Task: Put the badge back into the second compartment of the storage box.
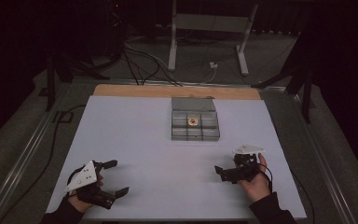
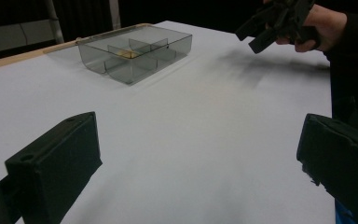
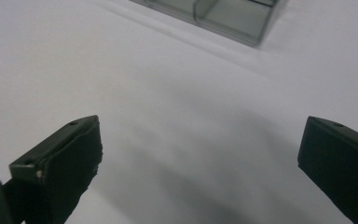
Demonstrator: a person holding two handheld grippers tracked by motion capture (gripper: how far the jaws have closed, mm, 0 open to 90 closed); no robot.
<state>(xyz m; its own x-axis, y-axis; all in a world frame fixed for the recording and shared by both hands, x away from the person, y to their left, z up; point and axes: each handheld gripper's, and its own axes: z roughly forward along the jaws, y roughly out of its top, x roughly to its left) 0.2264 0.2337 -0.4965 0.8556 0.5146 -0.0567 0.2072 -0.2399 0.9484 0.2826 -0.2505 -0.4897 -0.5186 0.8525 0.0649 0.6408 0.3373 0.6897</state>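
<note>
Jaws of both grippers spread, empty; organizer tray [image 1: 195, 119] contents (one small item) indistinct.

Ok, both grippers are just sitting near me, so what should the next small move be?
Probably move the right gripper forward toward the divided clear box. Its jaws stand open and empty, the box lies ahead of it, and a small round item sits in the middle compartment.

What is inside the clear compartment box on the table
The clear compartment box holds one small round yellowish item with a red spot, in the middle compartment of its centre row. The other compartments look empty, though the dim tinted walls make it hard to be sure.
</note>
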